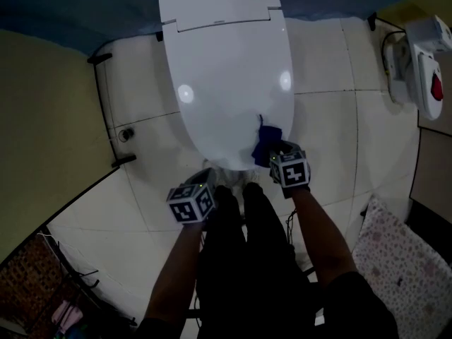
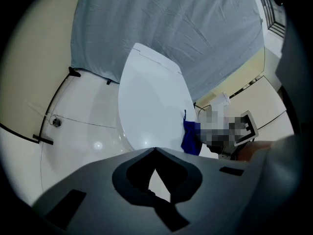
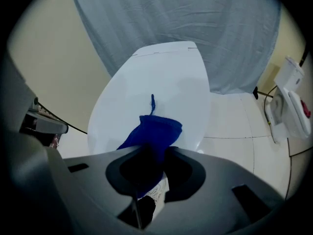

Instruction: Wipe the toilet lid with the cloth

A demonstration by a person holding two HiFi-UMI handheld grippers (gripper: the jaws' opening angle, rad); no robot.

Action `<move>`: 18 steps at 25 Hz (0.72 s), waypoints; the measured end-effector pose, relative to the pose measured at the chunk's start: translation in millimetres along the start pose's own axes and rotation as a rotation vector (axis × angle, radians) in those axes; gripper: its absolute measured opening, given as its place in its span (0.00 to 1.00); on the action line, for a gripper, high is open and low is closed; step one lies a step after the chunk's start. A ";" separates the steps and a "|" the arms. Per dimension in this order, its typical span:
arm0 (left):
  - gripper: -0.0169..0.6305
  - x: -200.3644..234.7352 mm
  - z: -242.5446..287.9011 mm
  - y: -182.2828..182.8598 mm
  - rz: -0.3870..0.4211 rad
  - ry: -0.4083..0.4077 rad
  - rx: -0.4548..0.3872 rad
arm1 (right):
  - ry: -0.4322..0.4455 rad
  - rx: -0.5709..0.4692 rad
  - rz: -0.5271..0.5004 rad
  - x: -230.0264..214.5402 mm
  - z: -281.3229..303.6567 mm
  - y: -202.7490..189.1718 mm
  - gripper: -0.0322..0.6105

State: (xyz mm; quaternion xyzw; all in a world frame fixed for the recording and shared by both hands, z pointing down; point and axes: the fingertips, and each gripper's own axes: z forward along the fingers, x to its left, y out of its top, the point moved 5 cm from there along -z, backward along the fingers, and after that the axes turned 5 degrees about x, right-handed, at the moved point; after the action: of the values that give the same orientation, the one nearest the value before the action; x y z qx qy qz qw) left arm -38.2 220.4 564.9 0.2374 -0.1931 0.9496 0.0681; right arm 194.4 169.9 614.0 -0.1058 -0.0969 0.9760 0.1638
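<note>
The white toilet lid (image 1: 226,69) is closed and fills the upper middle of the head view; it also shows as the lid (image 2: 151,106) and the lid (image 3: 164,77) in the gripper views. A dark blue cloth (image 1: 266,141) lies bunched on the lid's front right part, a thin tail pointing away from me. My right gripper (image 1: 277,154) is shut on the cloth (image 3: 155,131), its jaws closed over the near end. My left gripper (image 1: 205,181) hangs by the lid's front edge, left of the cloth (image 2: 190,137), its jaws (image 2: 155,150) together with nothing between them.
A white wall-mounted unit (image 1: 420,62) with a red mark hangs at the right. A black pipe (image 1: 102,104) and a valve (image 1: 126,134) sit on the tiled floor at the left. A patterned mat (image 1: 402,267) lies at the lower right. A grey curtain (image 3: 186,28) hangs behind the toilet.
</note>
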 end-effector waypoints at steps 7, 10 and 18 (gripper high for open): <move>0.03 -7.7 -3.5 1.9 0.014 0.010 -0.011 | -0.046 -0.007 0.019 -33.6 -14.6 -8.5 0.17; 0.03 -3.9 -8.8 -3.4 0.006 0.021 -0.016 | -0.091 0.006 0.024 -47.1 -18.3 -13.5 0.17; 0.03 6.3 -30.1 -17.7 -0.083 0.029 -0.055 | -0.120 0.062 0.015 -48.5 -32.5 -27.4 0.17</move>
State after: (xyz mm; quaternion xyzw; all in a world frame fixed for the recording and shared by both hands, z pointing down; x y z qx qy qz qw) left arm -52.6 248.9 549.4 0.2296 -0.2083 0.9435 0.1168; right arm 255.1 183.8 597.5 -0.0428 -0.0753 0.9843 0.1537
